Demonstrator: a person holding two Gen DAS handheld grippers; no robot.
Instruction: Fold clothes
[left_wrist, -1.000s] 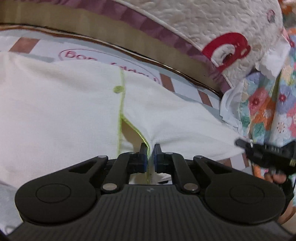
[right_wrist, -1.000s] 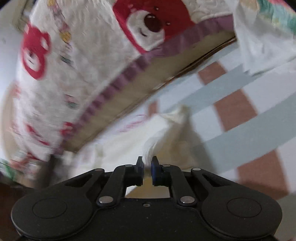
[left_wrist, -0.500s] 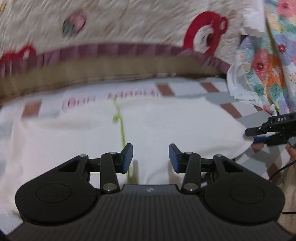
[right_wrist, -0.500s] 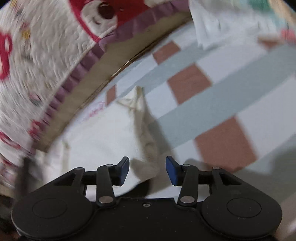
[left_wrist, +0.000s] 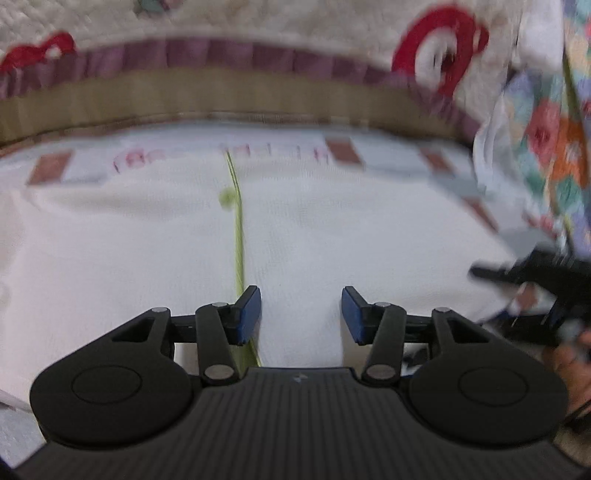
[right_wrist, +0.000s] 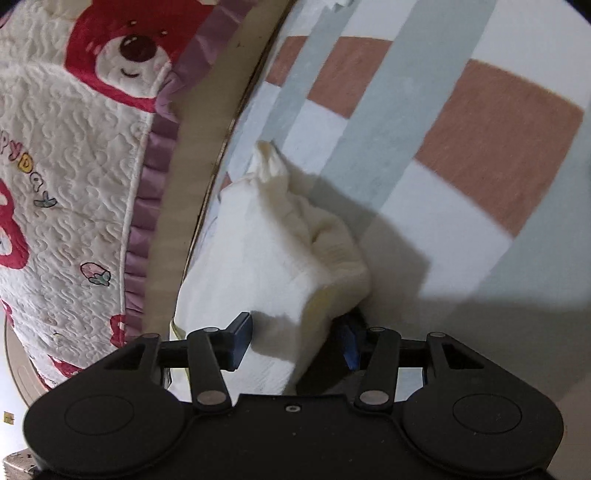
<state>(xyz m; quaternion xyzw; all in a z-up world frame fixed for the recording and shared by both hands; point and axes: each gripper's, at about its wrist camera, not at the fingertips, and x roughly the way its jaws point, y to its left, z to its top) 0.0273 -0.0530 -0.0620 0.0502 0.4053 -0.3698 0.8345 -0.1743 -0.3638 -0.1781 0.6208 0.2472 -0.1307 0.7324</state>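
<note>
Both tools let go since 1 s ago: left tool (left_wrist: 301, 314) & right tool (right_wrist: 297, 341) gape wide, empty. White garment (left_wrist: 147, 251) lies folded on checked sheet (right_wrist: 498, 122), bunched edge at 12 o'clock of right tool, prob. released to settle flat.

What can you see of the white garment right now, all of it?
The white garment is a textured, knit-looking cloth with a lime-green trimmed edge running down its middle and a matching green button. It lies spread on the checked sheet; its right side is folded over in a thick bunched edge. The left gripper and right gripper are both open, the right one straddling that folded edge; contact is unclear.
</note>
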